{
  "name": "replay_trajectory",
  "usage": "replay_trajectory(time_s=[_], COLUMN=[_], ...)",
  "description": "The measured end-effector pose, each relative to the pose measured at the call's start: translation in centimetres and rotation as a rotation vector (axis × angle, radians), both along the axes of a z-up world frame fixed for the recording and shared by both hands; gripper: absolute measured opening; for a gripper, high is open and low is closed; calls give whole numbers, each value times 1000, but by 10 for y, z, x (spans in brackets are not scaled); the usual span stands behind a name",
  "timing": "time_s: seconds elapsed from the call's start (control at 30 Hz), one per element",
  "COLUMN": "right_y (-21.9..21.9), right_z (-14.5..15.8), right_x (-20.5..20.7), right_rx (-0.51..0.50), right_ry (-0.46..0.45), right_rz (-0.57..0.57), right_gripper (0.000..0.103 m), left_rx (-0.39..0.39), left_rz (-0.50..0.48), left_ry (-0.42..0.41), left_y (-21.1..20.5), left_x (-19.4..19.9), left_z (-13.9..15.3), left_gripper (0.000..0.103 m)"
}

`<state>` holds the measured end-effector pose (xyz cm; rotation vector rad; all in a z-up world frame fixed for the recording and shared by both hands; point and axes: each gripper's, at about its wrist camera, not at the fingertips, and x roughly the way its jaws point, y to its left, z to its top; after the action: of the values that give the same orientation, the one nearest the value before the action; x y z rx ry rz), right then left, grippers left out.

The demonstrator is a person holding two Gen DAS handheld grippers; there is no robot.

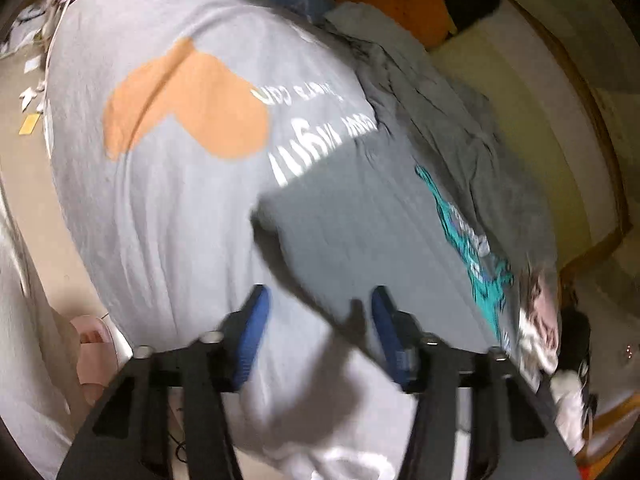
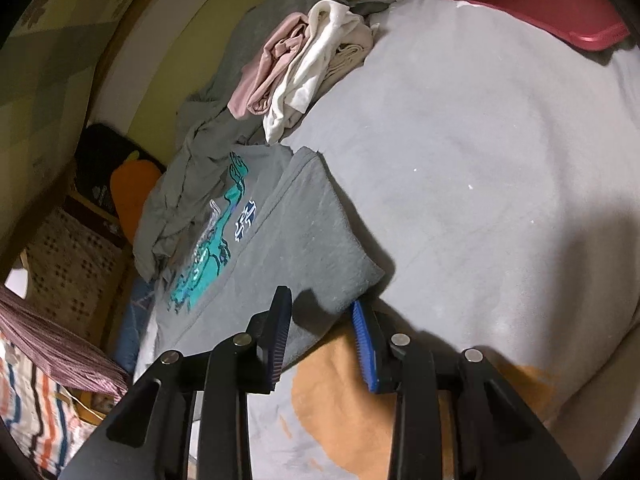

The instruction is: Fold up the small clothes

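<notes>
On the grey sheet, my tongs wait at the folded dinosaur tee.
Both left gripper and right gripper gape wide, holding nothing; tee's corner sits at twelve o'clock. I judge a shallow pinch could drag one layer, undoing the fold.

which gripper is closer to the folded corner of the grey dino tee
Right. The right gripper is open with the grey tee's folded corner between its fingers. The left gripper, also open, hovers near its opposite edge.
</notes>
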<state>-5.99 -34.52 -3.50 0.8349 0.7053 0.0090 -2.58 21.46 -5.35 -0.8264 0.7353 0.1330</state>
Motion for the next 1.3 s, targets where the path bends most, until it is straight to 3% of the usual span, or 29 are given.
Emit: replay_trajectory(time_s=[0.07,0.17,0.23,0.27,0.33,0.47,0.6,0.73,0.97,1.03,1.1,1.2,1.3], right_y=[0,1,2,1,2,5,9,13,26,28,31,34,40], right_z=[0,-1,0,1,4,28,56,80,111,112,111,110,108], right_x=[1,2,1,2,0,-19,-49,-84,-100,-90,-68,-31,14], right_rx=[-12,-19,-27,-32,-45,-110,-145,-140,-212,-231,-248,-268,-301], right_ry=[0,6,7,5,-7,-111,-211,-277,-339,-326,-293,-262,-211], right_rz=[2,5,-2,-10,-24,-60,-71,-42,7,-2,6,30,53], right_gripper=[24,16,11,4,2,1,1,1,1,1,1,1,1], left_rx=[-36,-129,-135,-123,-88,-65,-86,-143,-7,38,77,57,159], left_rz=[18,78,81,73,69,50,66,79,82,94,99,92,72], left_ry=[-1,-3,-4,-1,-10,-171,-246,-280,-337,-307,-213,-103,-47], left_y=[12,32,35,36,32,33,37,50,41,39,36,36,29], left_x=[8,10,12,13,11,-15,-48,-81,-106,-99,-79,-38,4], left_z=[1,-6,-8,-7,1,44,74,84,109,111,107,96,96], left_gripper=[13,11,7,3,2,2,2,2,2,2,2,2,2])
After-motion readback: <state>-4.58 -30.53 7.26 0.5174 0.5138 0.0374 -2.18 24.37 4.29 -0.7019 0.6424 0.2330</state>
